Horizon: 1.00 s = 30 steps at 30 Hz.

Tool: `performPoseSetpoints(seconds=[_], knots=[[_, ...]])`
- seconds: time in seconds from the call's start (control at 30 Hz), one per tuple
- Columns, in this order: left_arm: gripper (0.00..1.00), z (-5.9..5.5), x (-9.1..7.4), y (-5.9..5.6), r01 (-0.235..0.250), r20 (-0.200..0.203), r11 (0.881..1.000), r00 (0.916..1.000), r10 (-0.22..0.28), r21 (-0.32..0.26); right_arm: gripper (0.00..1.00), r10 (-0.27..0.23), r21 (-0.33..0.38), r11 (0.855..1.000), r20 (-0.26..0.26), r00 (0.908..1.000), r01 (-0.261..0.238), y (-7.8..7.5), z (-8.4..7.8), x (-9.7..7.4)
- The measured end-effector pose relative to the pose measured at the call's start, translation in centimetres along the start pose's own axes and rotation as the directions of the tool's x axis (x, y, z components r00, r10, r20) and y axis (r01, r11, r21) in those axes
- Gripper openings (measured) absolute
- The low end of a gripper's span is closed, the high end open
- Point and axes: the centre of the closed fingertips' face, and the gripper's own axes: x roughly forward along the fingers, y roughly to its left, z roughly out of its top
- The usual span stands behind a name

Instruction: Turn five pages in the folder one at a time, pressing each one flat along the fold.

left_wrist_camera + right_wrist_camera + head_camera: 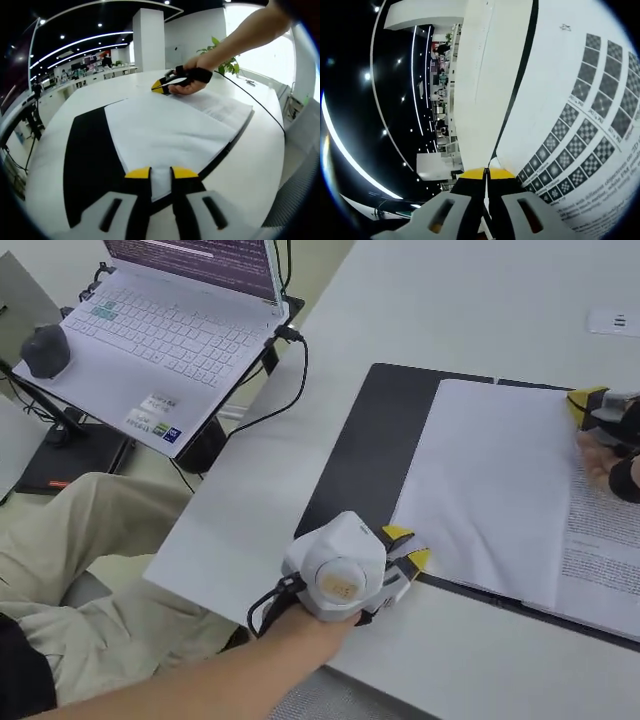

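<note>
The folder point(360, 450) lay open on the worktop point(450, 310).
Nearest, left tongs point(161, 173) stood narrowly parted over the blank page's point(490, 480) corner; beyond, right tongs point(485, 173) were clenched tight at the fold point(566, 502), printed page point(600, 550) alongside.

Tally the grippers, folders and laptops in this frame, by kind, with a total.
Grippers: 2 (left gripper, right gripper)
Folder: 1
Laptop: 1
Total: 4
</note>
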Motion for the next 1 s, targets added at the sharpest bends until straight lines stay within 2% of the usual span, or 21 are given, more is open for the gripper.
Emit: performPoseSetpoints(seconds=[0.07,0.23,0.57,1.0], knots=[[0.13,0.0,0.0,0.0,0.000,0.000,1.000,1.0000,0.000,-0.003,0.00,-0.002,0.009,1.000,0.017,0.9998,0.002,-0.1,0.4,0.3],[0.13,0.0,0.0,0.1,-0.001,0.004,1.000,1.0000,0.001,-0.006,0.00,0.005,0.014,1.000,0.017,0.9998,-0.005,0.0,0.4,0.4],[0.13,-0.1,0.1,0.2,-0.002,-0.001,1.000,1.0000,0.002,-0.008,0.00,0.006,-0.015,1.000,-0.078,0.9969,-0.007,-0.4,-1.6,-1.3],[0.13,-0.1,0.1,0.1,-0.005,-0.011,1.000,0.9999,0.005,-0.019,0.00,-0.005,-0.021,1.000,-0.148,0.9889,0.001,-1.5,-4.0,-3.7]])
